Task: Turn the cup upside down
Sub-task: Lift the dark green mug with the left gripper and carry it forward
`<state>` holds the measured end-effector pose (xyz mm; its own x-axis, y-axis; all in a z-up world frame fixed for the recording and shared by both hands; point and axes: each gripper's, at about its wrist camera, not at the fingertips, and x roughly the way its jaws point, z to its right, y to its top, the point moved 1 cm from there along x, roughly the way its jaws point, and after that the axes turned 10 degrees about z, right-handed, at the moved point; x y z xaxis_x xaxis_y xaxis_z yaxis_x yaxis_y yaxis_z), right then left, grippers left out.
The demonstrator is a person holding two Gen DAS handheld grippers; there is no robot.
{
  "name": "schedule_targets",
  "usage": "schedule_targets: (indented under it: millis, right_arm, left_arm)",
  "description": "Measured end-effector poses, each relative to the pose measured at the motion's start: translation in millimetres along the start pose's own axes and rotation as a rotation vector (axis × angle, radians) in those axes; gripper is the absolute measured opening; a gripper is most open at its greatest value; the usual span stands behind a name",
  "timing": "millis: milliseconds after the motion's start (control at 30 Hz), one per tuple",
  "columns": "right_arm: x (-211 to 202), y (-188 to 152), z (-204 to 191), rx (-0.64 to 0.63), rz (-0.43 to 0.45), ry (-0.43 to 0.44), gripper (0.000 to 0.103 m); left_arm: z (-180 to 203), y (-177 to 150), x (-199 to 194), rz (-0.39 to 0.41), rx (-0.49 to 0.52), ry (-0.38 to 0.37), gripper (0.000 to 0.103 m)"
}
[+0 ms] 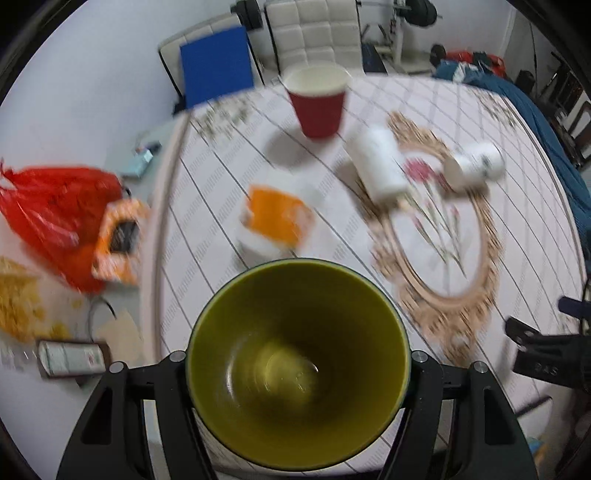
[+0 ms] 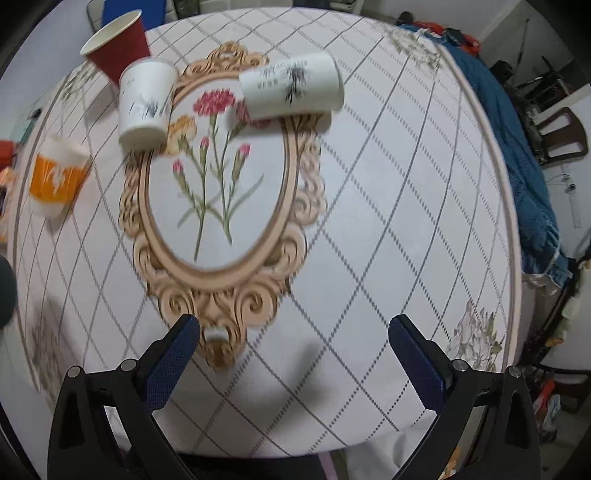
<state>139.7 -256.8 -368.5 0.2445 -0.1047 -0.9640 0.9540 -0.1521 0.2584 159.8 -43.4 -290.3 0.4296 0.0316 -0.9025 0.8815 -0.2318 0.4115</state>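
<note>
My left gripper (image 1: 297, 363) is shut on a green cup (image 1: 295, 365) and holds it above the table, its open mouth facing the camera. My right gripper (image 2: 293, 328) is open and empty above the near part of the round table (image 2: 406, 184). A red cup (image 1: 317, 99) stands upright at the far side; it also shows in the right wrist view (image 2: 118, 44). An orange-and-white cup (image 1: 275, 221) sits upside down. One white cup (image 2: 147, 105) stands upside down and another white cup (image 2: 291, 85) lies on its side.
The tablecloth has a printed oval flower frame (image 2: 221, 184). A red plastic bag (image 1: 55, 206) and boxes lie on the floor to the left. A white chair (image 1: 314, 33) and a blue panel (image 1: 216, 66) stand behind the table. Blue cloth (image 2: 517, 147) hangs at the right edge.
</note>
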Motion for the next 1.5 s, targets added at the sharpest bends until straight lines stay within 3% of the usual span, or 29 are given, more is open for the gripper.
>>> schedule_targets:
  millis: [267, 467, 633, 1100, 1500]
  right_arm:
    - [15, -36, 17, -0.050, -0.102, 0.095, 0.103]
    - [27, -49, 32, -0.022, -0.202, 0.147, 0.103]
    - [34, -54, 47, 0.011, -0.232, 0.133, 0.103]
    - [24, -42, 79, 0.088, -0.222, 0.106, 0.103]
    - [27, -25, 102, 0.106, -0.211, 0.099, 0.103]
  left_arm:
    - [47, -42, 20, -0.220, -0.028, -0.073, 0.066]
    - [60, -43, 45, -0.336, -0.028, -0.114, 0.067]
    - [67, -36, 75, -0.413, -0.043, -0.142, 0.067]
    - [85, -2, 126, -0.455, -0.072, -0.109, 0.067]
    - [89, 1, 165, -0.509, -0.103, -0.086, 0.067]
